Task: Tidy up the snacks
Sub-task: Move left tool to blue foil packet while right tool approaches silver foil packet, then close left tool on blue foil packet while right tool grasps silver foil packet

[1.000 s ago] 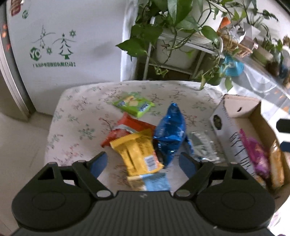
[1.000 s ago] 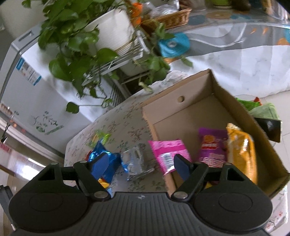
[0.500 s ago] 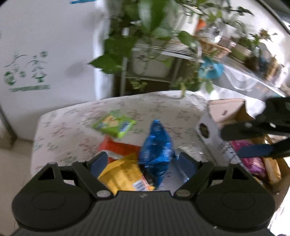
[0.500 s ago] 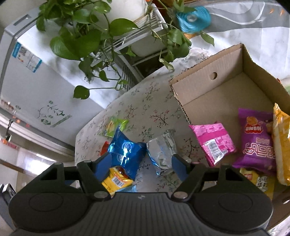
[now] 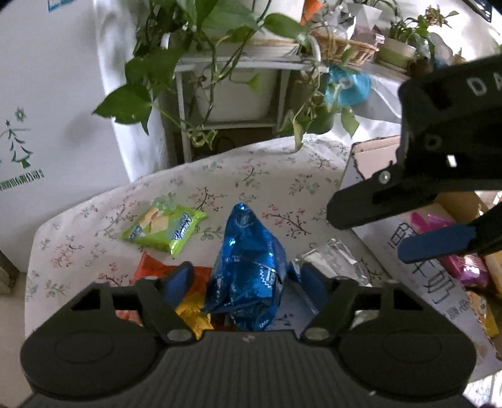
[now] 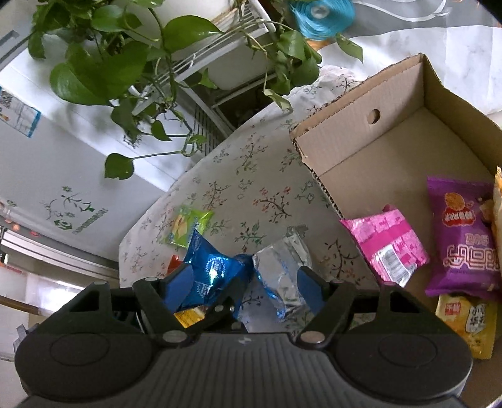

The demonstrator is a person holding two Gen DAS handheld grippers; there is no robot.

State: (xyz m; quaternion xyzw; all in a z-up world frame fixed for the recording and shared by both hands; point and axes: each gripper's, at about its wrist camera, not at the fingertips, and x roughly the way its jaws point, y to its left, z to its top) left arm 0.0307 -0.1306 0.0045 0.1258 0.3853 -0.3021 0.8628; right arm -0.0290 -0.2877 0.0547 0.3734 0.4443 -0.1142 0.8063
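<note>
A blue foil snack bag (image 5: 248, 270) stands on the flowered tablecloth between the open fingers of my left gripper (image 5: 246, 285), with a yellow pack (image 5: 193, 317) and an orange pack (image 5: 150, 270) beside it. A green pack (image 5: 164, 227) lies farther back. A silver pack (image 6: 282, 266) lies between the open fingers of my right gripper (image 6: 246, 284); the blue bag (image 6: 210, 273) is at its left finger. The right gripper also shows in the left wrist view (image 5: 392, 229), above the silver pack (image 5: 332, 262). The cardboard box (image 6: 370, 125) holds pink (image 6: 386, 244), purple (image 6: 464, 232) and yellow packs.
A plant stand with trailing green leaves (image 6: 175, 62) stands behind the table. A white fridge (image 5: 47, 94) is at the left. The box (image 5: 373, 153) sits at the table's right side. A blue tape roll (image 6: 320, 15) lies on a white surface at the back.
My left gripper has moved forward and down around the blue bag. My right gripper has swung left from the box to over the silver pack.
</note>
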